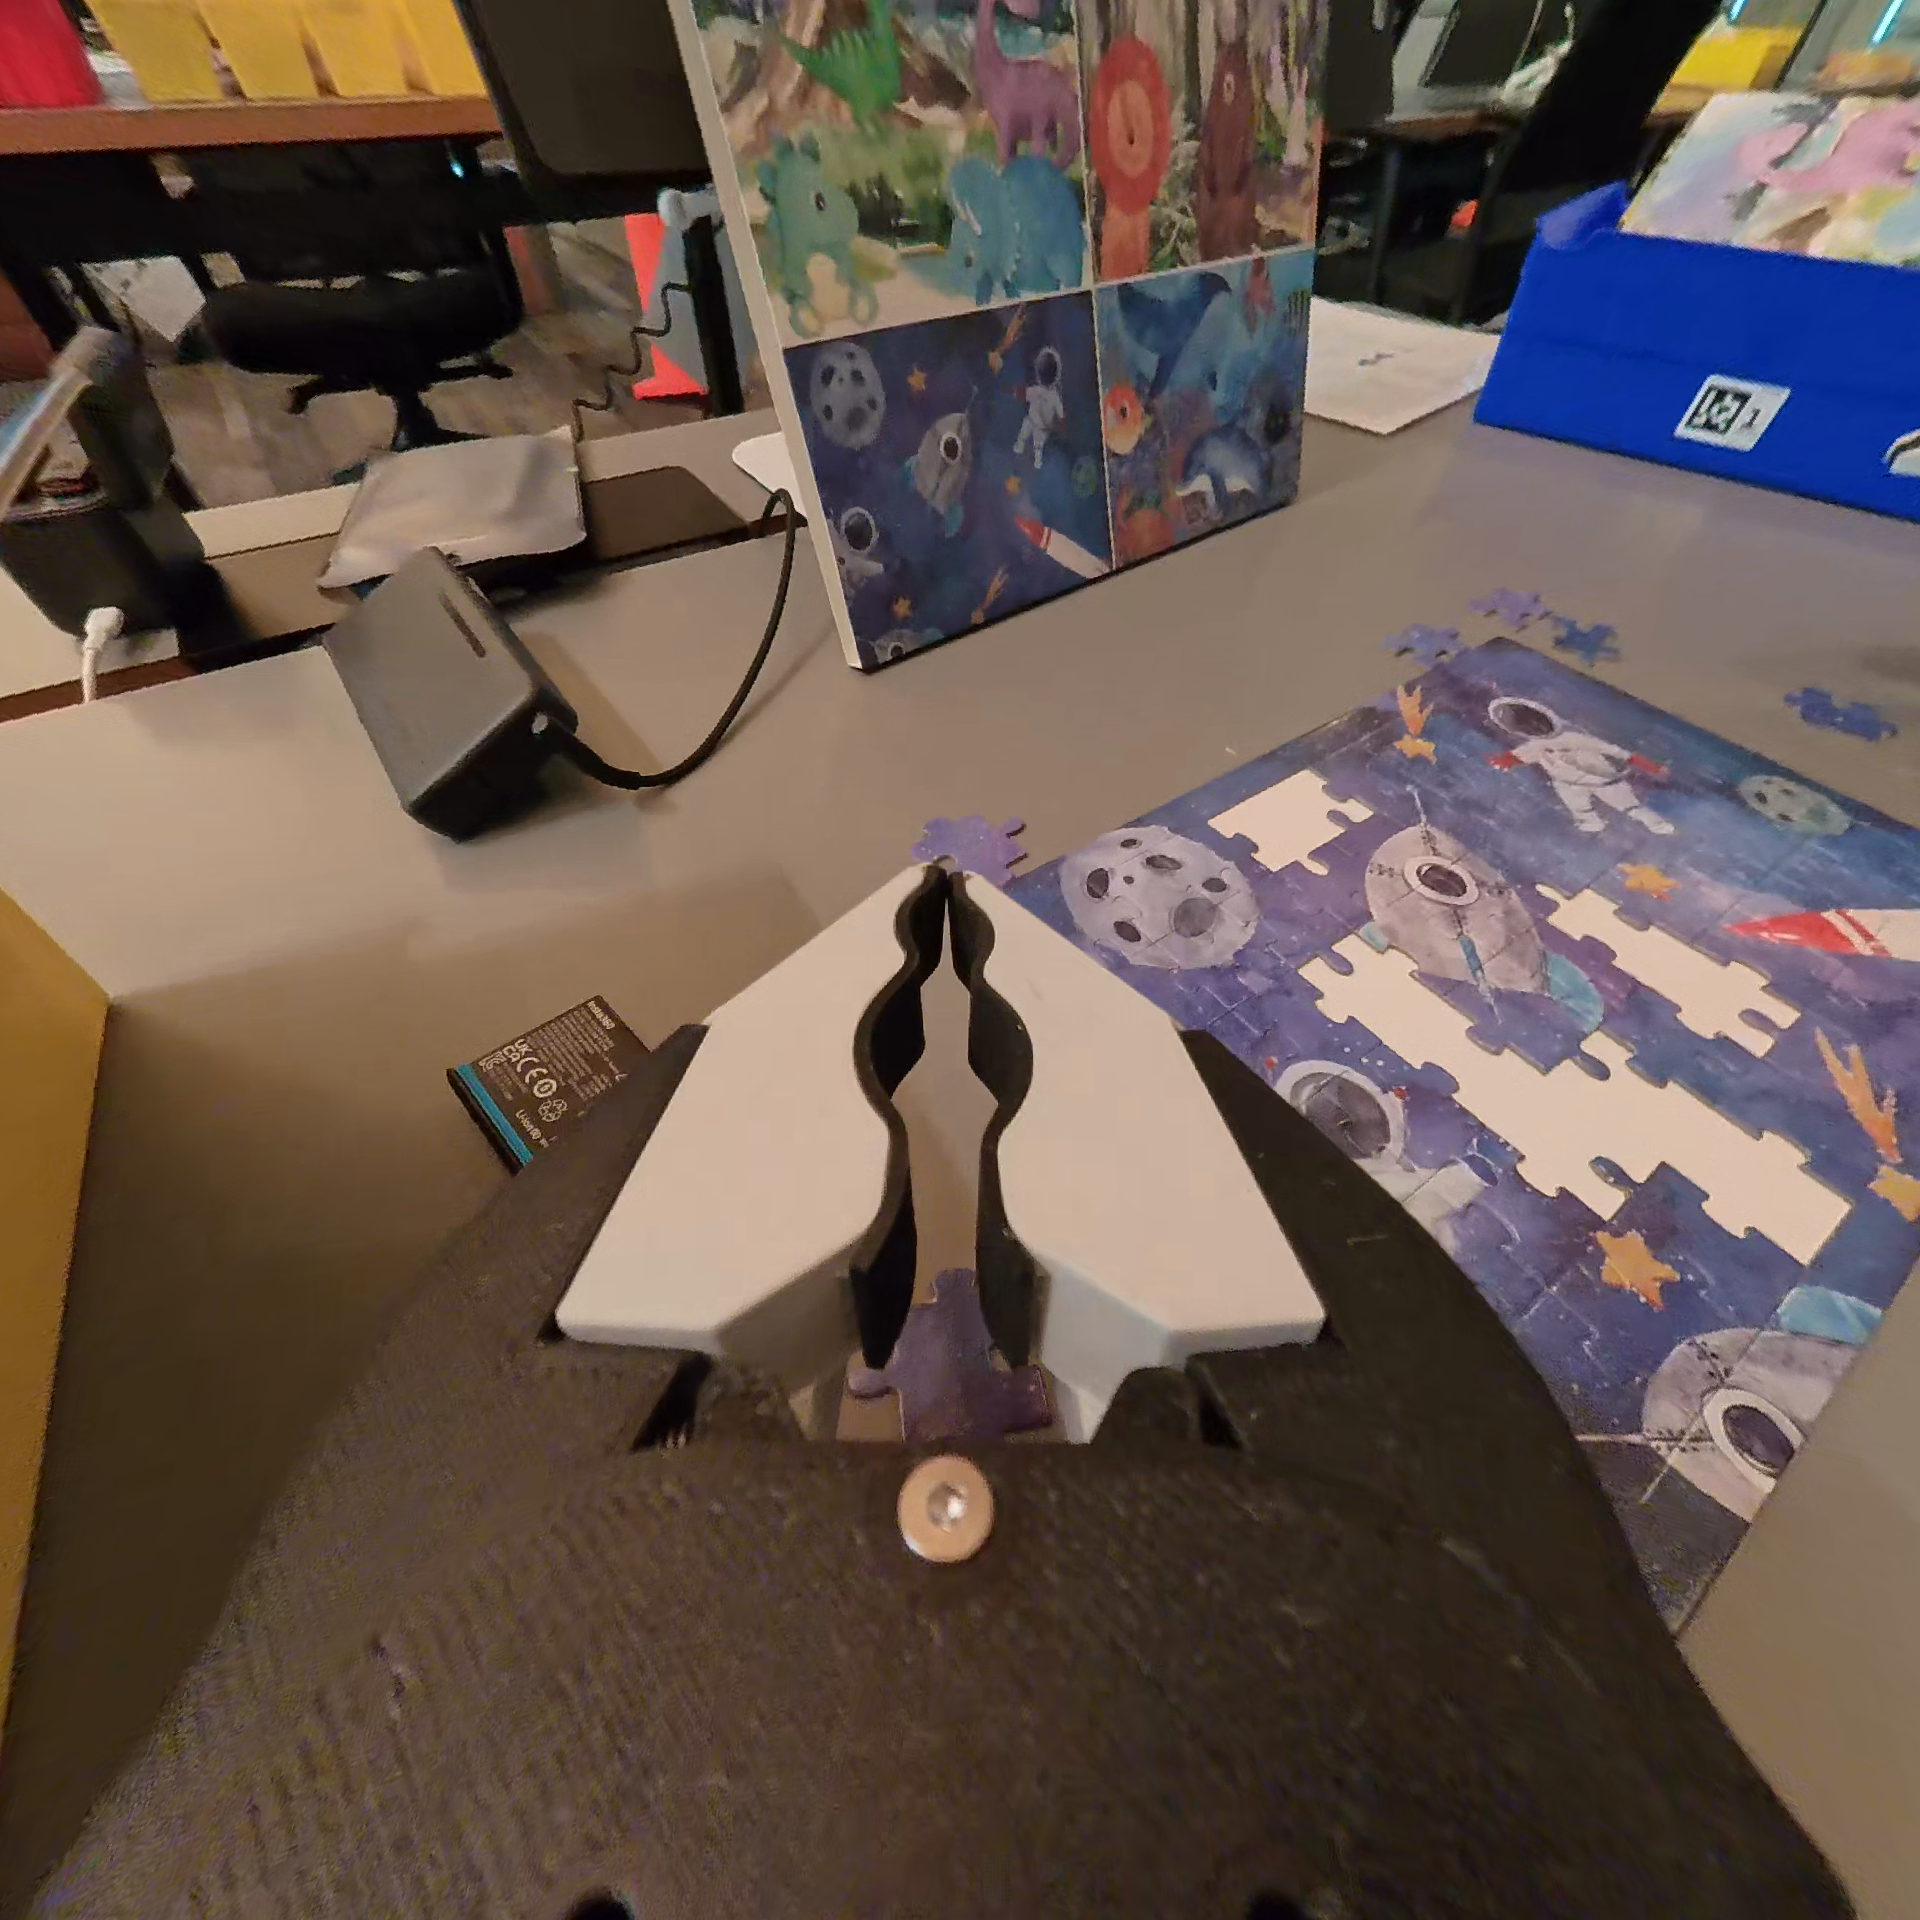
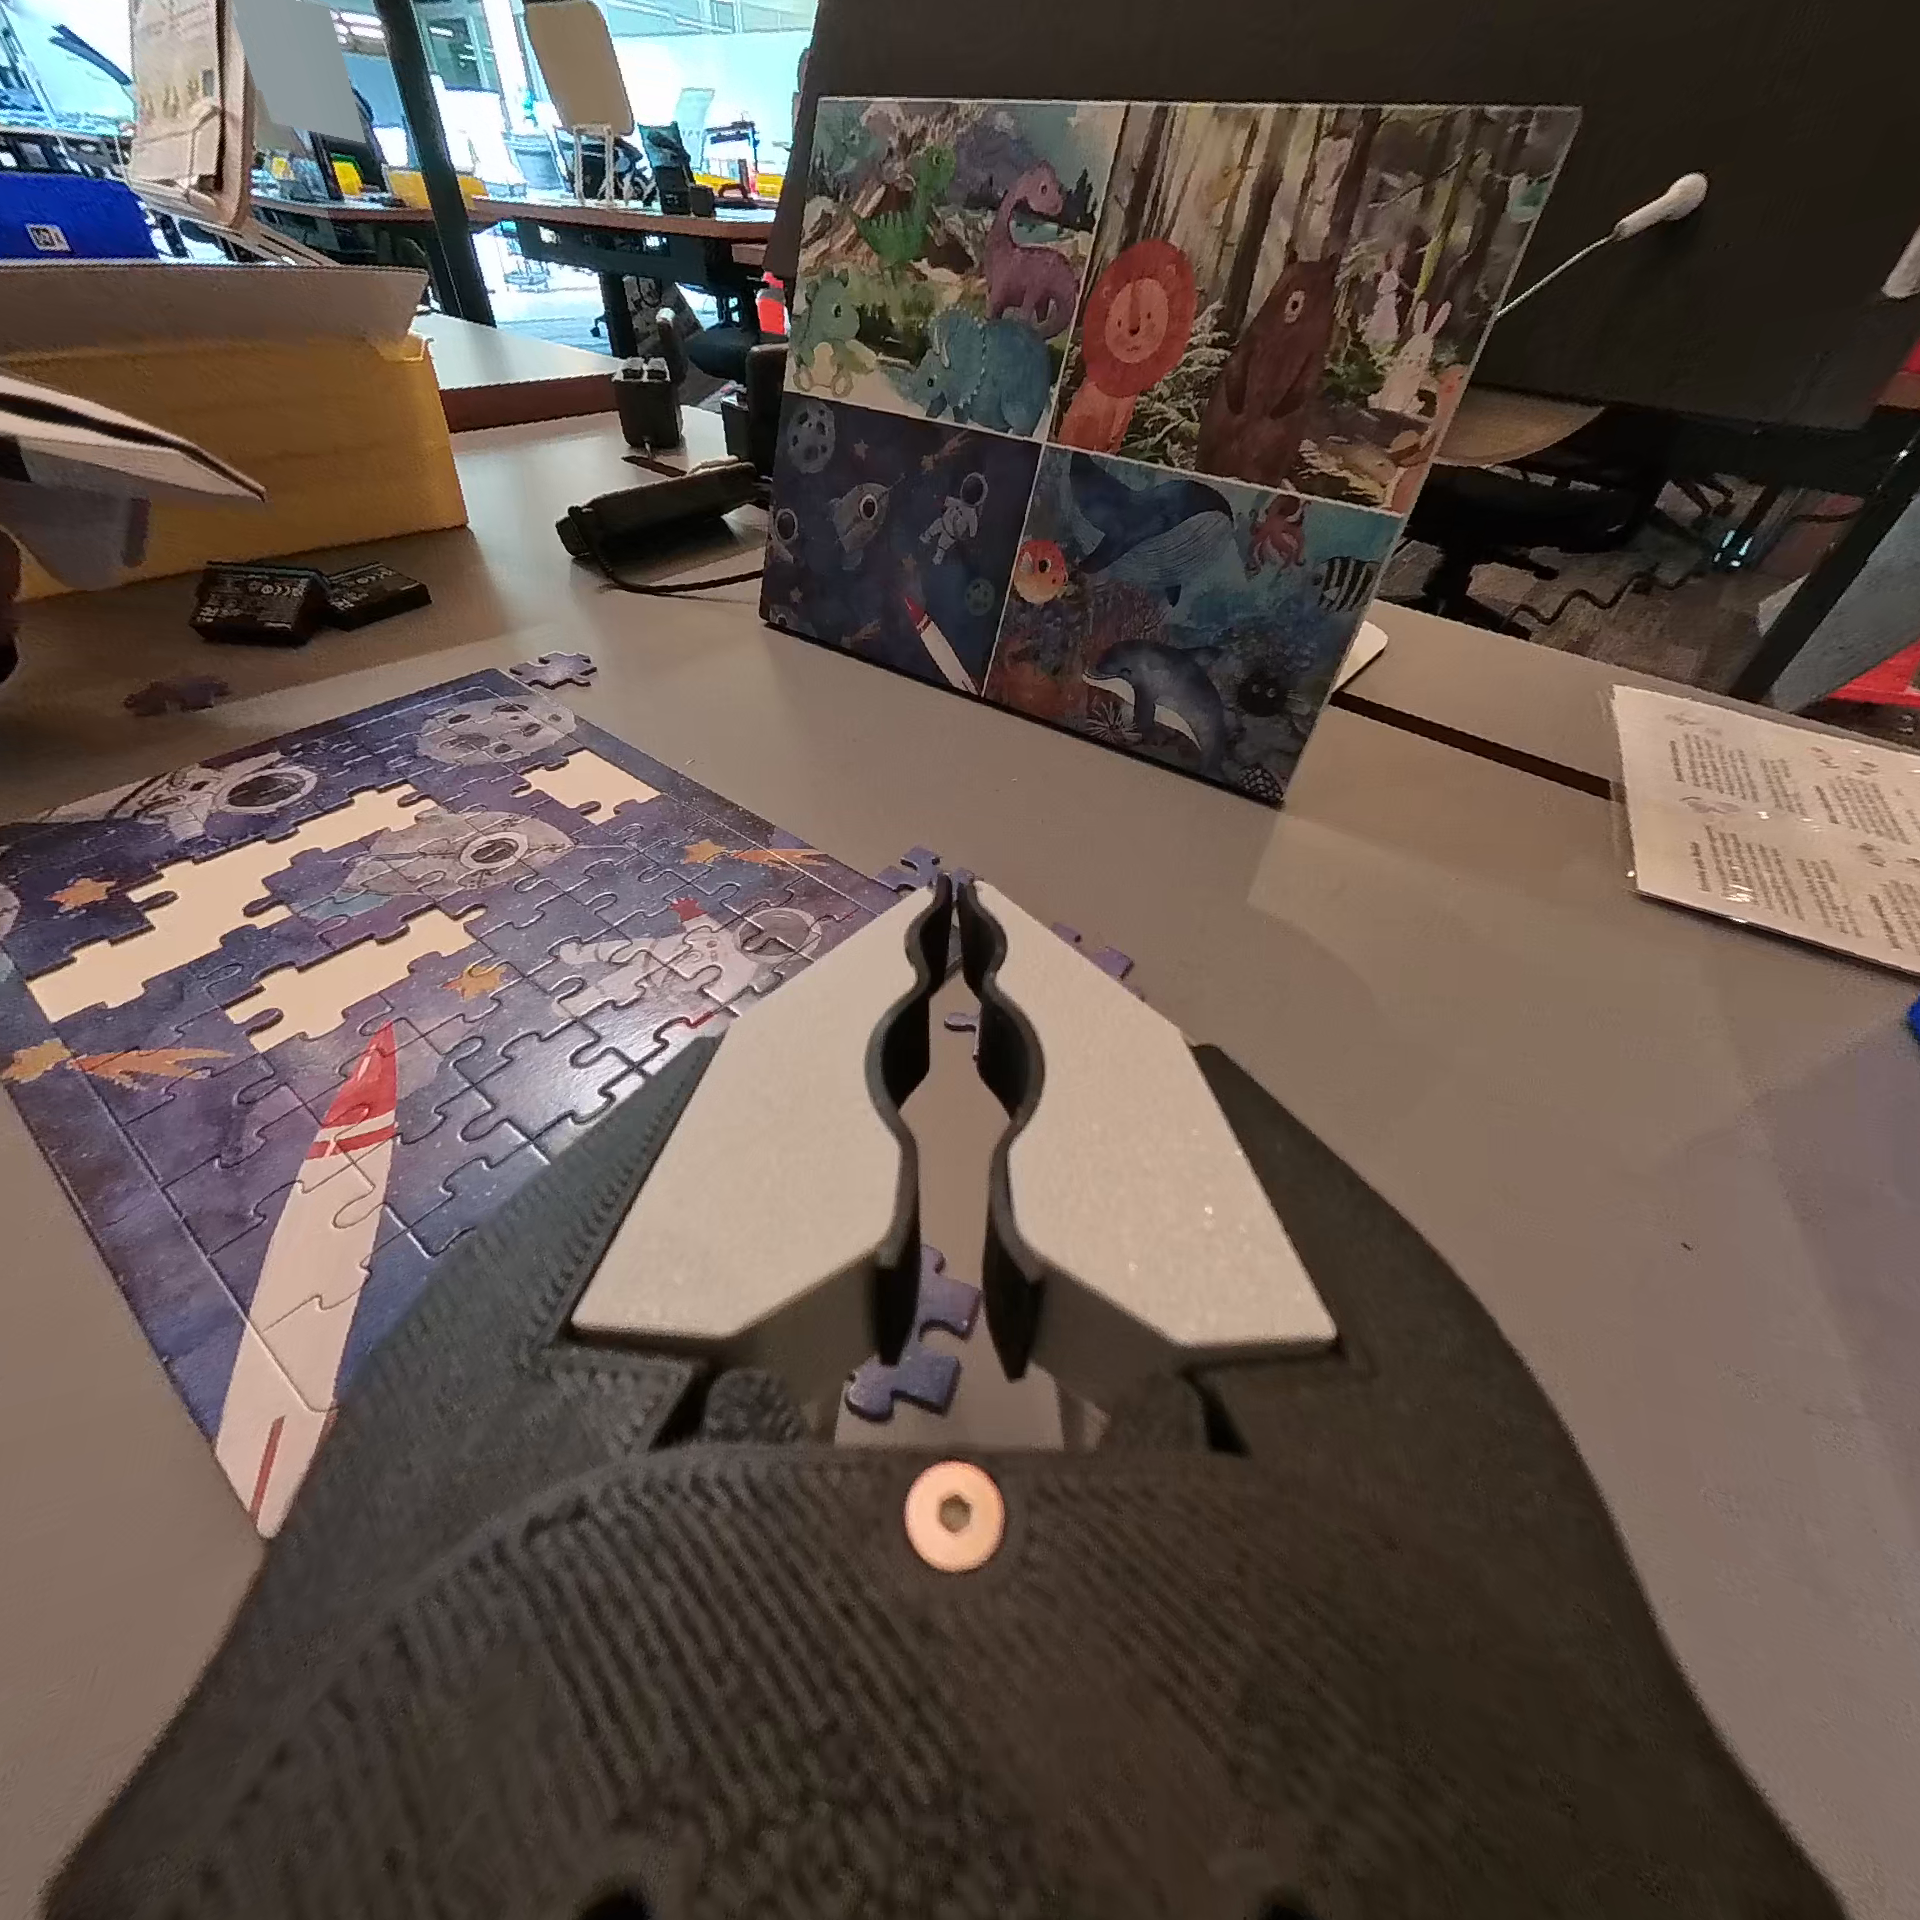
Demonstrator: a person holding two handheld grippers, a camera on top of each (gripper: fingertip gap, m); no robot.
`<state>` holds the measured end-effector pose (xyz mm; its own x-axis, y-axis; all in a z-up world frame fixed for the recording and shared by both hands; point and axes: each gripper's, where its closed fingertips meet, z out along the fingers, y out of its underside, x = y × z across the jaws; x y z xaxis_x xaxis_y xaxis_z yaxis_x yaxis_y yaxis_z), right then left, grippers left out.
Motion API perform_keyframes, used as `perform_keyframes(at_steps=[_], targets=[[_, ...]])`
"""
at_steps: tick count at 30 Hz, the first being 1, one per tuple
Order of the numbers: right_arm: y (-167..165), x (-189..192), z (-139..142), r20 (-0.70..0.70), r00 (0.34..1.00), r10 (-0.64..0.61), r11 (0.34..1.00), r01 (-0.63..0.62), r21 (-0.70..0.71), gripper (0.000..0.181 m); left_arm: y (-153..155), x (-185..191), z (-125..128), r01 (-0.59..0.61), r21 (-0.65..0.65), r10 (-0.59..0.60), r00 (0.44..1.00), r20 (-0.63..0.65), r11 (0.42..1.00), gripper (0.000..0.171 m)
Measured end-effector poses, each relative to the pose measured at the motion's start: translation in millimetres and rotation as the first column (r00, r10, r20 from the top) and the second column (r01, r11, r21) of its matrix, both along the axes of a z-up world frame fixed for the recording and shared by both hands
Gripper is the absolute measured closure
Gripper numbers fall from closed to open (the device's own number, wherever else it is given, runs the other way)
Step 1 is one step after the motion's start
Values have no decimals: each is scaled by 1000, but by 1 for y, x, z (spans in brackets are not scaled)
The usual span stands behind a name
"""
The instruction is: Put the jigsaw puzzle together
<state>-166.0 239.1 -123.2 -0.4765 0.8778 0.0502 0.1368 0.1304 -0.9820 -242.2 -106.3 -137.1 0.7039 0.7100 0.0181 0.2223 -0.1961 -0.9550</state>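
The space jigsaw puzzle [image 1: 1621,1340] lies flat on the grey table, mostly joined, with several white gaps in its middle; it also shows in the right wrist view [image 2: 436,1081]. My left gripper [image 1: 948,883] is shut and empty above the table by the puzzle's moon corner. One loose purple piece [image 1: 971,844] lies just past its tips and another [image 1: 940,1351] below it. My right gripper [image 2: 954,885] is shut and empty beside the puzzle's astronaut edge. Loose pieces lie past its tips [image 2: 912,868], to its right [image 2: 1091,951] and under it [image 2: 925,1340].
A picture board [image 1: 1039,312] [image 2: 1143,416] stands upright behind the puzzle. A dark charger box with a cable [image 1: 447,696] and a battery [image 1: 551,1070] lie to the left. A blue bin [image 1: 1704,343], a yellow box [image 2: 260,436] and a printed sheet [image 2: 1787,821] ring the work area. The gap from one gripper's tips to the other's is roughly 35 cm. The loose purple piece [image 1: 971,844] lies some 11 cm from my left tips, 35 cm from my right tips.
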Motion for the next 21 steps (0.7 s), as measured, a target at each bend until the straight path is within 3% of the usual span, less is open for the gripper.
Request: perform_keyframes(at_steps=[6,12,17,21], targets=[[5,0,5,-18,1000,-17,1000,17,-22,181,8,4,-7,32,-52,-32,999,0,998,171],[40,3,17,-56,991,-121,987,114,-109,181,16,8,-12,72,-85,-72,997,7,994,168],[45,6,21,-42,996,-83,970,71,-231,179,18,9,-15,78,-114,-78,997,0,990,167],[41,6,21,-49,996,-77,977,65,-202,178,19,9,-16,85,-115,-85,996,5,990,166]])
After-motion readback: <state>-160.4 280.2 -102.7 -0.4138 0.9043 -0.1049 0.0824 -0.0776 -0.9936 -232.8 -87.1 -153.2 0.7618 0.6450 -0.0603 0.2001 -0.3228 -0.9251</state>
